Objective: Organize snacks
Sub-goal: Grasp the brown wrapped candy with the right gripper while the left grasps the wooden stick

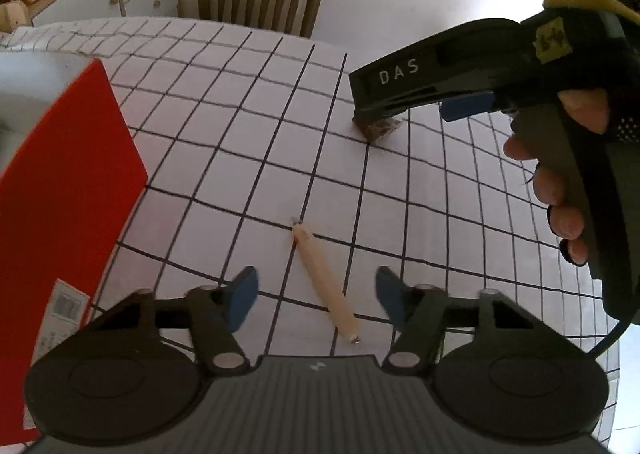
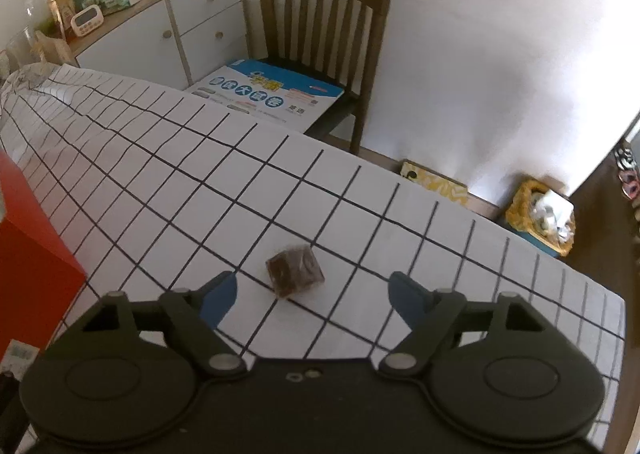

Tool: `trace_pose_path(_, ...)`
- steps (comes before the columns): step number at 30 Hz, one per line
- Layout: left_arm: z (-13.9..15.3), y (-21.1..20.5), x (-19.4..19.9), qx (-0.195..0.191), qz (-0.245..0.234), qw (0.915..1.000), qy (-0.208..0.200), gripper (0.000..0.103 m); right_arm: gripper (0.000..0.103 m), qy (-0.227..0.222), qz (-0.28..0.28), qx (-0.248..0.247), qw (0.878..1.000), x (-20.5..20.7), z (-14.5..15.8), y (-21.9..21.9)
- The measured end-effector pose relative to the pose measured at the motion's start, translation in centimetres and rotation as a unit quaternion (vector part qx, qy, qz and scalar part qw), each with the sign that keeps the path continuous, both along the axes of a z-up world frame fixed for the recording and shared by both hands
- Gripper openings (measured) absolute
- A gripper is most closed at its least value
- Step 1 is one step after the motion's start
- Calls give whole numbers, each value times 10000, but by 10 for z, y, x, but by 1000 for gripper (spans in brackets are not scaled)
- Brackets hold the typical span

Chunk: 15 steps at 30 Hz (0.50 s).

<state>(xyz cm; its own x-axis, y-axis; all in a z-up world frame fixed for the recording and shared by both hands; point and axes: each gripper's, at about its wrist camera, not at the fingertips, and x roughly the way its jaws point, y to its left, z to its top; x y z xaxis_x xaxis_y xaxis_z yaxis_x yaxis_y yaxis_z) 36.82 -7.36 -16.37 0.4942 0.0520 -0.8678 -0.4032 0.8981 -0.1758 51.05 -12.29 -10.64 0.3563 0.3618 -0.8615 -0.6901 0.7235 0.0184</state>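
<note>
A pale sausage-shaped snack stick (image 1: 325, 281) lies slantwise on the checked tablecloth, between the blue pads of my left gripper (image 1: 316, 300). The pads stand apart on either side and do not touch it. A small brown wrapped snack (image 2: 295, 271) sits on the cloth just ahead of my right gripper (image 2: 312, 296), whose fingers are spread wide around it without contact. In the left wrist view the right gripper's body (image 1: 448, 74) hovers over that brown snack (image 1: 378, 129), held by a hand (image 1: 560, 190).
A red box (image 1: 64, 190) stands at the left on the table (image 2: 160, 158); its corner shows as red box (image 2: 28, 254) in the right wrist view. A wooden chair (image 2: 324, 34) with a blue-and-white pack (image 2: 272, 94) stands behind the table. A cluttered cabinet (image 2: 160, 26) is at the back left.
</note>
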Motion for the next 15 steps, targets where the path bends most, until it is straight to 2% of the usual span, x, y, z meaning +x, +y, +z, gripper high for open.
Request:
trace_pose_path(2,-5,-1,1,-75,55,9999,46,49,78,70,65,13,10000,3,-6,2)
trace_pose_path(7,-8,-6,2,-58,29,10000,31,44,70,104,206,-7,9997,8,-17,9)
trace_pose_path(10,-8,-6,2,-26,36,10000,12,41,68,116,211,21,9997,12,-22,12)
trace_pose_path(15,-8,-4,5,-14,112,9999,31,27,66,157,197,-7,9997,13,-31,14)
